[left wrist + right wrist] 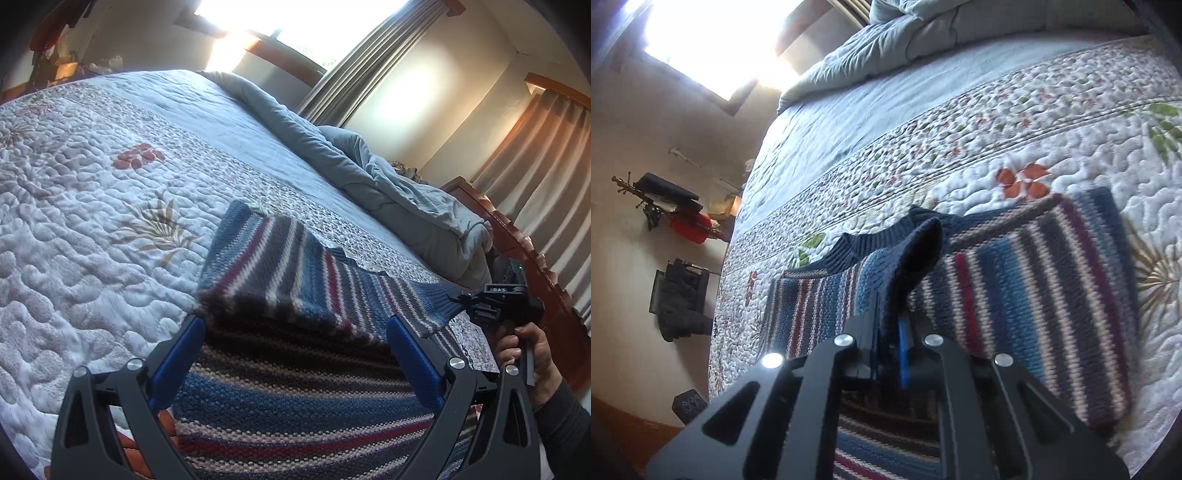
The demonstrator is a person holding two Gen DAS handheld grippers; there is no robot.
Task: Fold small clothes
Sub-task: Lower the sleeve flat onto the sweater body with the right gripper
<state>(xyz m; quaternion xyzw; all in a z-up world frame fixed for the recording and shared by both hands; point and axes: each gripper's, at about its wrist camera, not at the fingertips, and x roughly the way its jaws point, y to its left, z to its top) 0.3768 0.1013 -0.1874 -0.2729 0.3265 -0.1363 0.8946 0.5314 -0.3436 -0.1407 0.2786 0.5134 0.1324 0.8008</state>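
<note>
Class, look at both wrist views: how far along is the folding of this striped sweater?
Done: one side of the striped sweater already lies folded over on the quilt. In hand: the right gripper is shut on a ribbed cuff, lifting that sleeve, while the left gripper hangs open above the body. Left: laying the sleeve across and the final folds.

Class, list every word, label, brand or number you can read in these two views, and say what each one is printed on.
"DAS": white letters on the black body of the right gripper, seen in the left wrist view.
Nothing else is readable: the striped sweater, the quilt and the wall items carry no legible text.
</note>
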